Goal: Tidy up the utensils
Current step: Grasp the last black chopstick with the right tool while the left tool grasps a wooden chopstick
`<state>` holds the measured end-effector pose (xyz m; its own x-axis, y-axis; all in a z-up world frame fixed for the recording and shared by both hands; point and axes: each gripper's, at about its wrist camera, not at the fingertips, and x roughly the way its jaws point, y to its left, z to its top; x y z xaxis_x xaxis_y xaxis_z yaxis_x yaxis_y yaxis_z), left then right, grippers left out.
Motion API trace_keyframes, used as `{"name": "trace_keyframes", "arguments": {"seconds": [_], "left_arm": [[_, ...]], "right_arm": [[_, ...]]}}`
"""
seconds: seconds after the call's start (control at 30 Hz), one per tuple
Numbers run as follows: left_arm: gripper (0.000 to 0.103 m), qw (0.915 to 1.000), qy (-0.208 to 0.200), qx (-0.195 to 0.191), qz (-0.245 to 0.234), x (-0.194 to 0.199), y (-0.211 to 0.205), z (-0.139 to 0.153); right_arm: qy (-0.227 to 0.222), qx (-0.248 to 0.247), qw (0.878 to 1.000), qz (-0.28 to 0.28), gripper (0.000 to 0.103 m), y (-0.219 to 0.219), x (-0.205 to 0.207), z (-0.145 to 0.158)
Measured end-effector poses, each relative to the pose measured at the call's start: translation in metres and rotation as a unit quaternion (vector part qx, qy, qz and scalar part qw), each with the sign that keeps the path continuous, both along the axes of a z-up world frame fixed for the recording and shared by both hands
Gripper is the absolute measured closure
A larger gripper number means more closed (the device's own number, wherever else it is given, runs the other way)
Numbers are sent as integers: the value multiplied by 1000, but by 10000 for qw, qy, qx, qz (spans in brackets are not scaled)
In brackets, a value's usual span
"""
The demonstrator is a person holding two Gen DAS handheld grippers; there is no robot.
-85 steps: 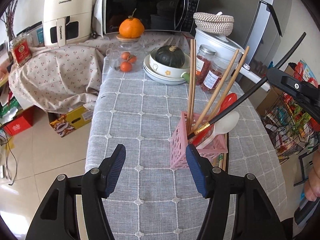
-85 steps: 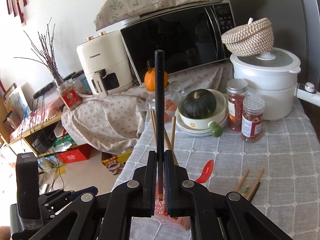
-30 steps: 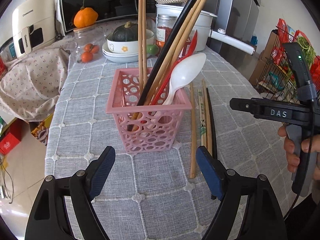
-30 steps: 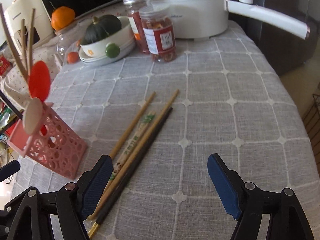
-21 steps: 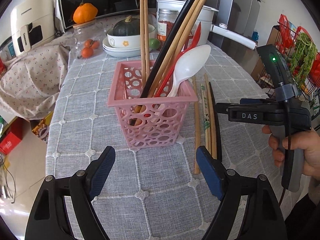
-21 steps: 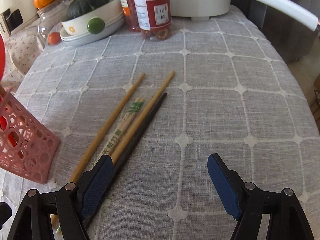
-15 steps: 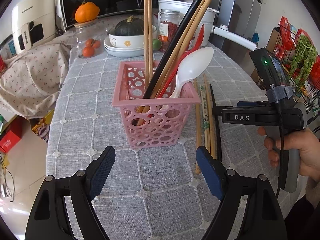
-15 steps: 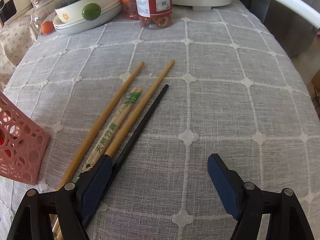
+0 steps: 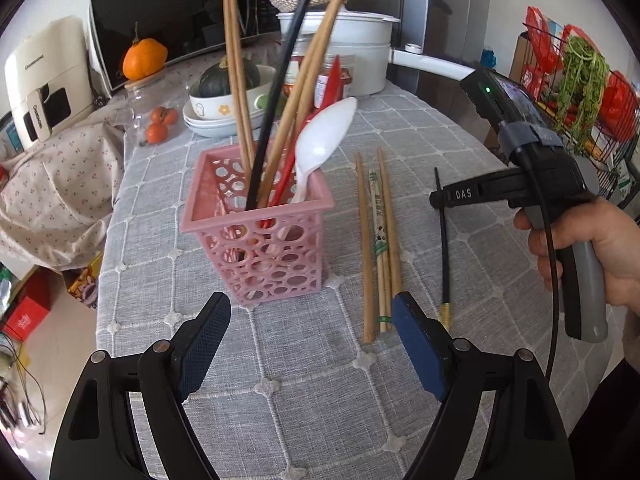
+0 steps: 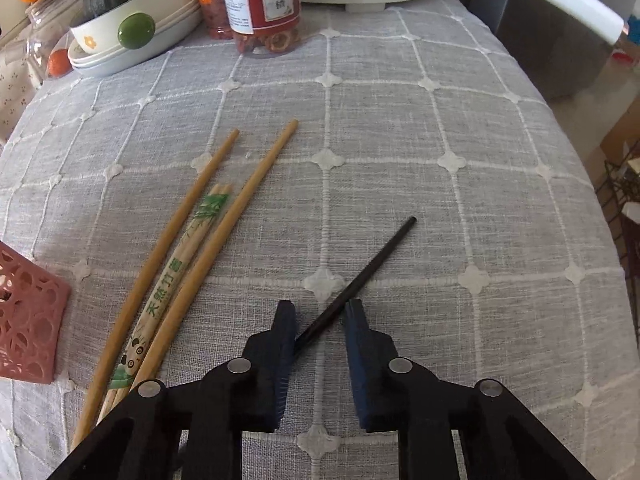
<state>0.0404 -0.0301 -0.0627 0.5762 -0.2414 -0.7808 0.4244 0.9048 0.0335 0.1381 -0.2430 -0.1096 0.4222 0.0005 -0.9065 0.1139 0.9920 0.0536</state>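
Observation:
A pink perforated basket (image 9: 256,236) stands on the grey tablecloth (image 9: 312,380) and holds wooden chopsticks, a black chopstick, a red spoon and a white spoon (image 9: 324,140). To its right lie several wooden chopsticks (image 9: 380,240), also in the right wrist view (image 10: 180,264). My right gripper (image 10: 320,320) has its jaws narrowed around a black chopstick (image 10: 360,276), which sits skewed between the pads with a gap on one side; it also shows in the left wrist view (image 9: 443,248). My left gripper (image 9: 308,328) is open and empty, just in front of the basket.
At the table's far end stand a bowl with a green squash (image 9: 224,92), spice jars (image 10: 260,0), a white rice cooker (image 9: 352,52) and a microwave (image 9: 168,12). A wire rack of groceries (image 9: 580,80) stands off the right edge.
My right gripper has dropped to the table and narrowed from wide open around the black chopstick, pulling it aside from the wooden ones. My left gripper has drawn back slightly.

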Motion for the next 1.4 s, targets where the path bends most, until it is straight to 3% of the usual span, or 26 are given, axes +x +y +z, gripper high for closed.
{"name": "trace_keyframes", "arguments": {"seconds": [0.13,0.4,0.5,0.63,0.8,1.03,1.4], "left_arm": [[18,9992,-151,280,-233,-14,-22,1],[18,9951,-21,632,-758,-26,-88,-5],[26,9953,170,557,-774,-12,-111,-9],[53,9953,678,396,-575,29,-134,-17],[71,9927,1135,405,-41,91,-150,-25],[86,9866,1531,366,440,135,-154,-34],[88,9818,1749,454,578,153,-155,-48]], "right_arm": [[201,465,9984,-250,98,-24,-4,3],[250,734,9953,-581,99,-68,-27,19],[164,850,9946,-572,99,-78,-40,29],[60,1026,9928,-618,99,-95,-54,39],[27,1207,9901,-709,99,-113,-62,42],[-93,1460,9873,-621,99,-116,-63,52],[-76,1607,9851,-614,99,-120,-62,52]]}}
